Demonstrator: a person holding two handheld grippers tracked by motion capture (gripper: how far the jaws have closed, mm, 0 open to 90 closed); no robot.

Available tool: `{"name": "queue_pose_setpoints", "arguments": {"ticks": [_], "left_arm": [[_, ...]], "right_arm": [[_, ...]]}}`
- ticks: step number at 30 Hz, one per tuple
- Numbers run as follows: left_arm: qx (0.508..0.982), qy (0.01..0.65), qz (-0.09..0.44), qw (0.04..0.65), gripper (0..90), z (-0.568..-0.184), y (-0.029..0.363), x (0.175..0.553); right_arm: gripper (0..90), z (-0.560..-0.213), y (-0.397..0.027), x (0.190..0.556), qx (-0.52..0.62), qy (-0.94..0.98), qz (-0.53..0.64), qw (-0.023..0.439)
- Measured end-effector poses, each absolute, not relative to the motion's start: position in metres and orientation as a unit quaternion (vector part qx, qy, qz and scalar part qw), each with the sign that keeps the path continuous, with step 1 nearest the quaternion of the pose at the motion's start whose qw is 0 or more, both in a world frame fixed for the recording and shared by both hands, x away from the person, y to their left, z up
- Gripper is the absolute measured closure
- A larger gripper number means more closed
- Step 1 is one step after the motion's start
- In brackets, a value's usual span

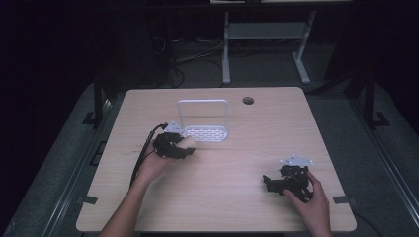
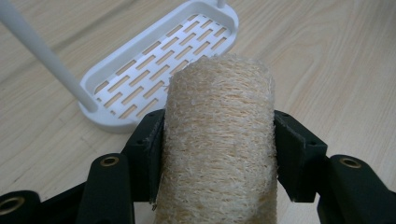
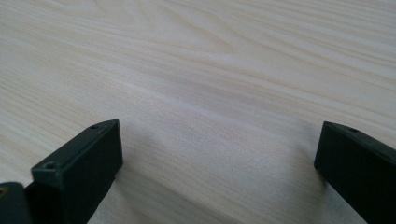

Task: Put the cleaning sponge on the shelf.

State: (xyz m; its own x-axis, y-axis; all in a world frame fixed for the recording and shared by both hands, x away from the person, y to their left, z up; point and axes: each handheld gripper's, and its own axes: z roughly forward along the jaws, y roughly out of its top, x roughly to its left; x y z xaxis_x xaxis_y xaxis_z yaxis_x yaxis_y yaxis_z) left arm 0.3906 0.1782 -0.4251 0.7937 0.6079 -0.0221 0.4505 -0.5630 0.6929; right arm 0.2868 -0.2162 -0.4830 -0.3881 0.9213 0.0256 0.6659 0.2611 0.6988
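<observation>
Since the counter (image 1: 237, 197) is bare around it, the white slotted rack (image 2: 140, 79) just ahead seems the goal: left tongs (image 2: 217, 140), clamped on the loofah (image 2: 219, 140), should lower it level; right tongs (image 3: 219, 158) rest wide open, empty.

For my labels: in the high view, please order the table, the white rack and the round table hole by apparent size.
1. Table
2. White rack
3. Round hole
No two look alike.

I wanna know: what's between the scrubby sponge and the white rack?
Nothing: bare wooden table separates the loofah from the white rack, as the left gripper view shows.
</observation>
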Motion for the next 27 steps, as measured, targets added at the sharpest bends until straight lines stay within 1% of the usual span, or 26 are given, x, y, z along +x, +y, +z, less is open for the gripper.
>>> {"name": "queue_pose_setpoints", "arguments": {"ticks": [27], "left_arm": [[0.877,0.301,0.115,0.356,41.1,-0.424,0.142,0.42]], "right_arm": [[0.5,-0.483,-0.216,0.287,0.516,0.769,0.321,0.199]]}}
